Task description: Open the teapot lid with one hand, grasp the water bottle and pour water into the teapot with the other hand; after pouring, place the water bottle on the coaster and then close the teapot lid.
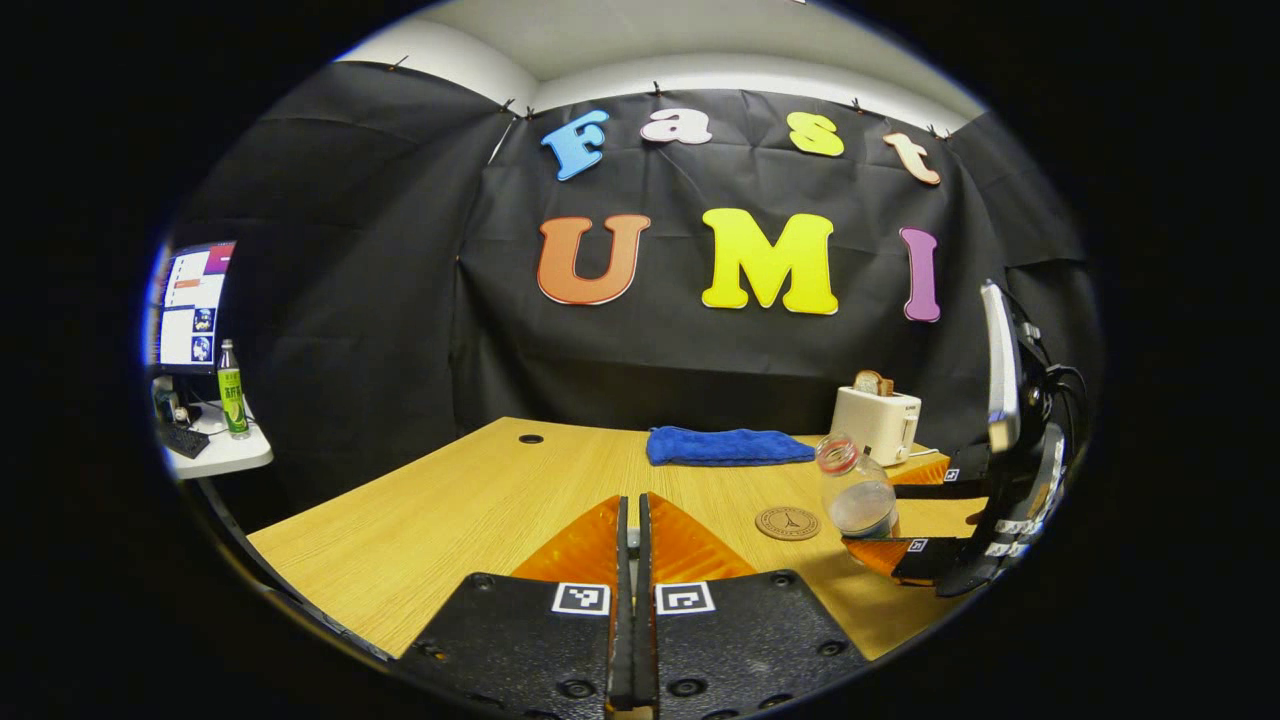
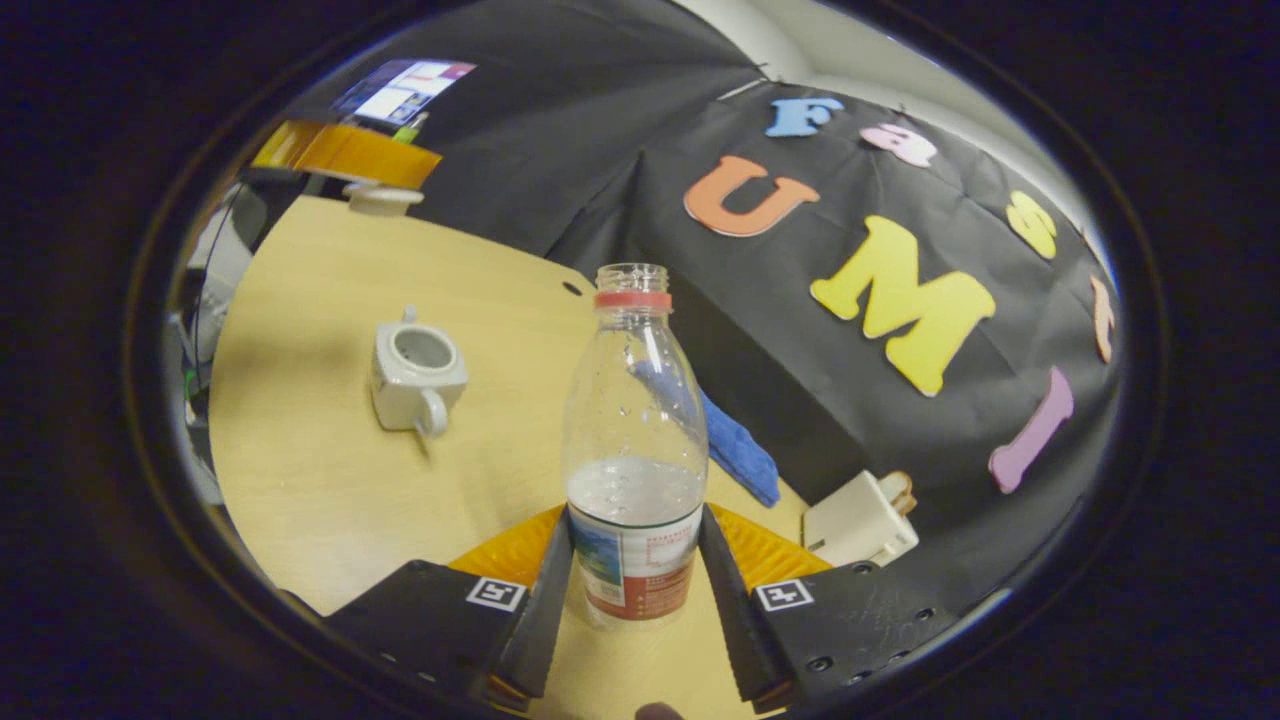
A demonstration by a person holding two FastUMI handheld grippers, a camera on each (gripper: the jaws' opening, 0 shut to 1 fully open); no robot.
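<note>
Things: one water bottle [image 2: 634, 440], one teapot [image 2: 412, 377], one coaster [image 1: 787, 523].

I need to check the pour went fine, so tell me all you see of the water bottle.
The water bottle is clear plastic, uncapped, with a red neck ring and a printed label low down. It is about one-third full, with droplets inside above the waterline. The right gripper clamps its labelled base, holding it above the table.
</note>
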